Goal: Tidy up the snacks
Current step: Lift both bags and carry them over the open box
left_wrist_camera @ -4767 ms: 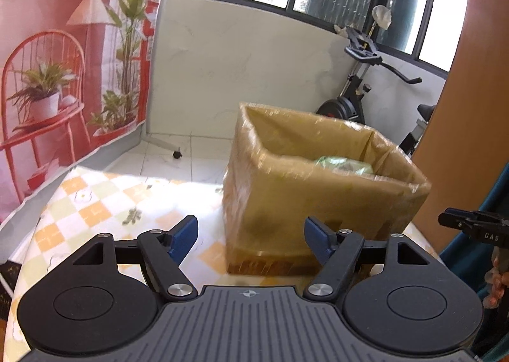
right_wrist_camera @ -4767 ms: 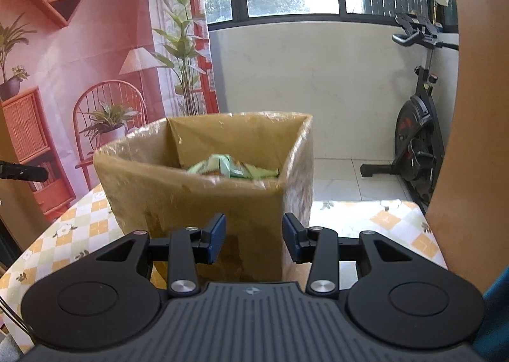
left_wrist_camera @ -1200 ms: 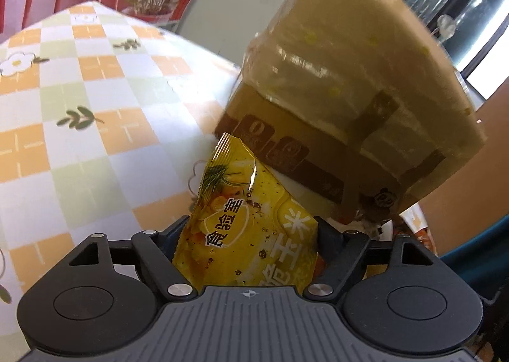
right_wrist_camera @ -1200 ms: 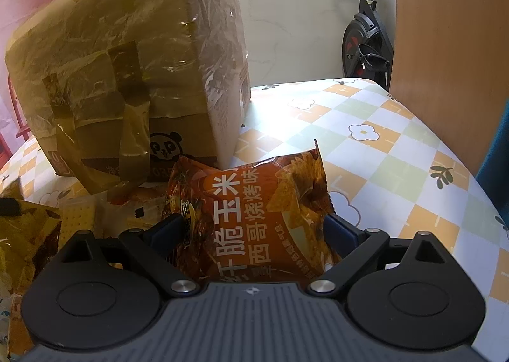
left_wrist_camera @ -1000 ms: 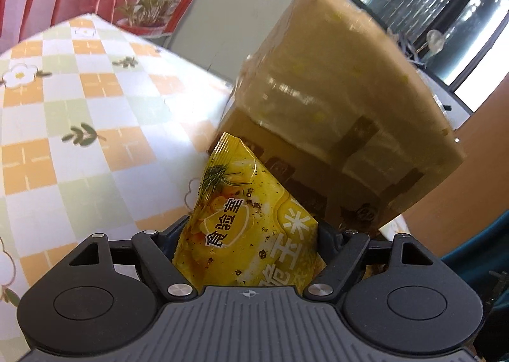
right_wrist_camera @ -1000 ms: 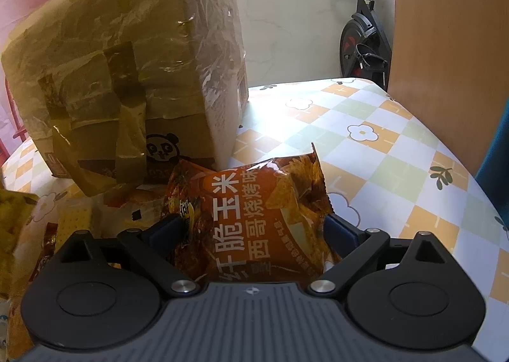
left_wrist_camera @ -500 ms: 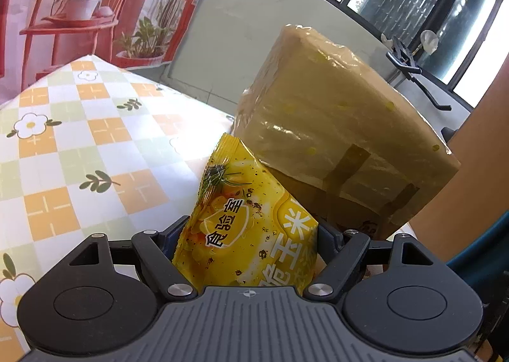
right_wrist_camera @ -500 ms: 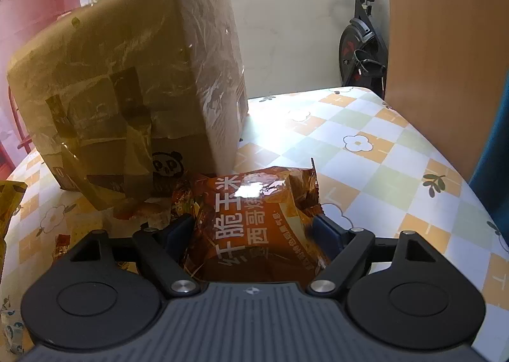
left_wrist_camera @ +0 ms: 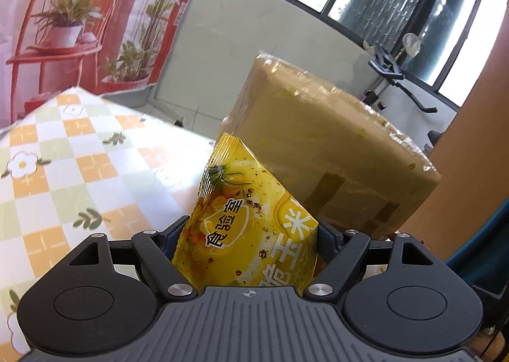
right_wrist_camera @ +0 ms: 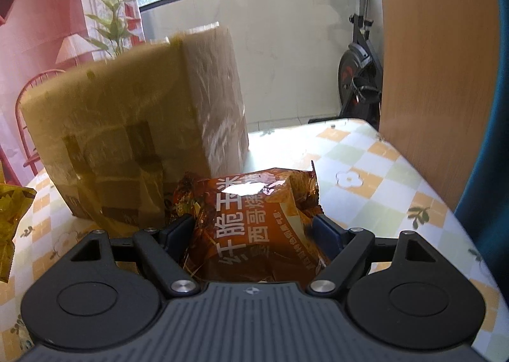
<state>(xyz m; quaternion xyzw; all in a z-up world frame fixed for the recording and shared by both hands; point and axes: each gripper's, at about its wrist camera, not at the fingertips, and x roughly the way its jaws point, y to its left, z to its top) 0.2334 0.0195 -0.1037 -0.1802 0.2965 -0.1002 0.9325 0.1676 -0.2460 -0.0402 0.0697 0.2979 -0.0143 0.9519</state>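
My left gripper (left_wrist_camera: 249,233) is shut on a yellow snack bag (left_wrist_camera: 245,222) that sticks up between its blue pads, lifted off the table. In front of it stands the tape-wrapped cardboard box (left_wrist_camera: 327,152). In the right wrist view my right gripper (right_wrist_camera: 254,231) is shut on an orange snack bag (right_wrist_camera: 254,219), its sides pinched in, held above the checkered tablecloth (right_wrist_camera: 366,184). The same cardboard box (right_wrist_camera: 133,139) rises just behind and left of it. The yellow snack bag (right_wrist_camera: 9,219) shows at the left edge of that view.
The table has an orange, green and white checkered cloth (left_wrist_camera: 79,171). A wooden panel (right_wrist_camera: 435,76) stands at the table's right side, with a teal surface (right_wrist_camera: 490,171) beside it. An exercise bike (right_wrist_camera: 359,69) is on the floor behind. More snack packets lie by the box foot (left_wrist_camera: 394,236).
Both grippers have risen with their bags, so the box now looks lower and the room behind shows. The right jaws closed in and squeezed the orange bag.
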